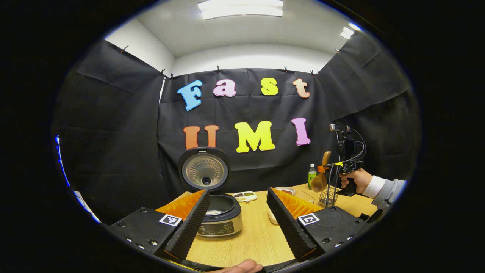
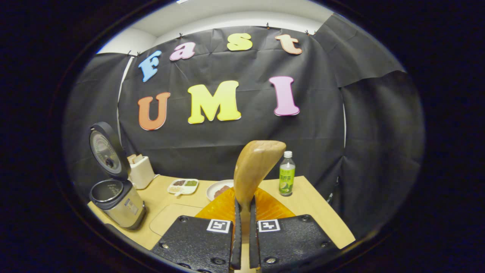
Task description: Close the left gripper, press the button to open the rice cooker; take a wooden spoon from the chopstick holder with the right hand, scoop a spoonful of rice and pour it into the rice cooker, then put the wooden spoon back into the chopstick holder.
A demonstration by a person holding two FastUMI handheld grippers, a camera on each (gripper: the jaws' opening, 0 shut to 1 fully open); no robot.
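The rice cooker (image 1: 221,216) stands on the wooden table with its lid (image 1: 204,171) raised upright; its pot is seen just past my left gripper (image 1: 238,191), which is open and holds nothing. At the far right a hand holds my right gripper (image 1: 343,165) with the wooden spoon (image 1: 320,180) in it, bowl end down, just above the wire chopstick holder (image 1: 329,196). In the right gripper view, my right gripper (image 2: 244,204) is shut on the wooden spoon (image 2: 257,170), whose wide end rises above the fingers. The open cooker (image 2: 118,203) sits at the far left.
A green-labelled bottle (image 2: 287,175) stands at the back right of the table (image 2: 314,212). A round plate (image 2: 219,189), a small divided dish (image 2: 183,186) and a white box (image 2: 141,171) sit along the back. A clear tray (image 2: 172,222) lies near the cooker.
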